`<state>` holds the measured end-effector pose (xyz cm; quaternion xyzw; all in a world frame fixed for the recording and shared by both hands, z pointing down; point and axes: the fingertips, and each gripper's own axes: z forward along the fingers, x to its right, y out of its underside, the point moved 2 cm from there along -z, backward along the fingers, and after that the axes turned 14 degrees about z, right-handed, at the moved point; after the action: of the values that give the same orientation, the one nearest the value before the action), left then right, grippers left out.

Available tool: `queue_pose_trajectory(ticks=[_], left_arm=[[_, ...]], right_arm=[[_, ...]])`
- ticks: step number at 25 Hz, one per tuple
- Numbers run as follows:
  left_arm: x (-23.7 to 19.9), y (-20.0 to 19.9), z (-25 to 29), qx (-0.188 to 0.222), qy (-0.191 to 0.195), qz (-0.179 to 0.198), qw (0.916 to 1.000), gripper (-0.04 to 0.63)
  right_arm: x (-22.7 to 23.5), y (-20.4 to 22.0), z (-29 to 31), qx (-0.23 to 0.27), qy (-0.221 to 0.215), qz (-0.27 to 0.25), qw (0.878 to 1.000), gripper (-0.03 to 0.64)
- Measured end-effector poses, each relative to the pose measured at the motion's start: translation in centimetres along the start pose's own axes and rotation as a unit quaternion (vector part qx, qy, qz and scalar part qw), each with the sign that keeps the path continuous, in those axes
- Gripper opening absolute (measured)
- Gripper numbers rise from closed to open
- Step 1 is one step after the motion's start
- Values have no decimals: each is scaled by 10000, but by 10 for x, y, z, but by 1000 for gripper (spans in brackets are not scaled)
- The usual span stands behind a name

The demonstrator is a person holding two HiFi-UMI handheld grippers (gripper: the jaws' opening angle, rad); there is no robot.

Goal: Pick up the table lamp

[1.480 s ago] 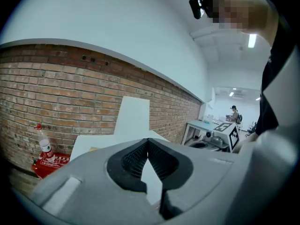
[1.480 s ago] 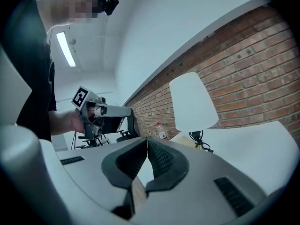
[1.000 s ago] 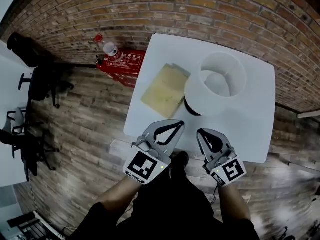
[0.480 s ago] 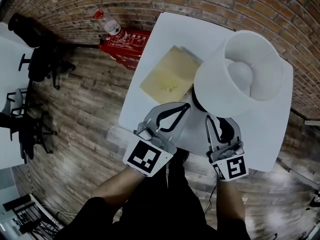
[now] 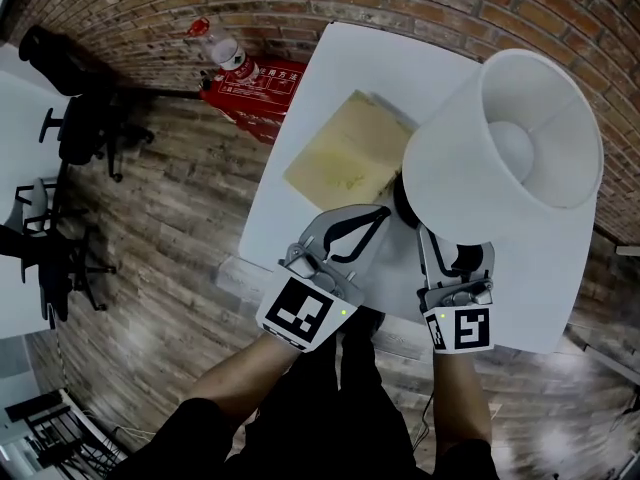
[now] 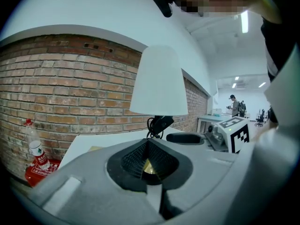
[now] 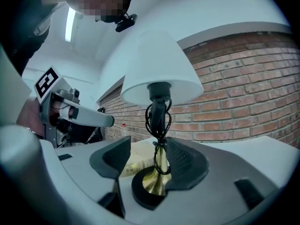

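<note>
Table lamp (image 5: 500, 138) lined up between the right gripper's (image 5: 455, 258) jaws, nothing clamped yet

From the head view only the big white shade gets seen, and the stem plus most of the base are hidden under it. In the right gripper view the brass stem (image 7: 159, 172), the black cord (image 7: 158, 118) wound round it and the round black base (image 7: 143, 196) are shown between jaws that have just been opening and are now held apart, though contact with the right pad can't be ruled out. The left gripper (image 5: 370, 216) is kept closed, tips together, just beside the base, with the lamp framed past them in its own view. The lamp is stood on the white table (image 5: 370, 68) next to a yellowish book (image 5: 345, 158); a red box (image 5: 250, 83) and a bottle (image 5: 225, 53) are left on the floor by the brick wall. Compared with a second ago, both grippers have been brought in from the table's near edge.
</note>
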<state>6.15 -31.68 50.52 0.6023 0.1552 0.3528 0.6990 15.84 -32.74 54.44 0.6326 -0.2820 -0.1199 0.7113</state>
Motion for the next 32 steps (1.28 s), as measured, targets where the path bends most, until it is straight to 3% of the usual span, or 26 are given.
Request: queue_pose_trajectory(ticks=[10,18,24,27,32], left_arm=[[-30,28,7,-69,-192,-23,9998,8],[-35,31,15,-31,-134,-128,9998,8],[-40,37,20,-24,-105,-186,9998,8],[-42,43,20,-42,-113,-230,9997,8],[-39,47,16,-120,-92,-270,9995,8]], right_arm=[[28,1,51,200,652,-333,9971,270],[37,-18,91,654,648,-454,9947,267],[37,-22,93,942,904,-398,9906,198],[35,-22,94,1018,1016,-449,9886,112],[33,-22,92,1027,1143,-507,9868,84]])
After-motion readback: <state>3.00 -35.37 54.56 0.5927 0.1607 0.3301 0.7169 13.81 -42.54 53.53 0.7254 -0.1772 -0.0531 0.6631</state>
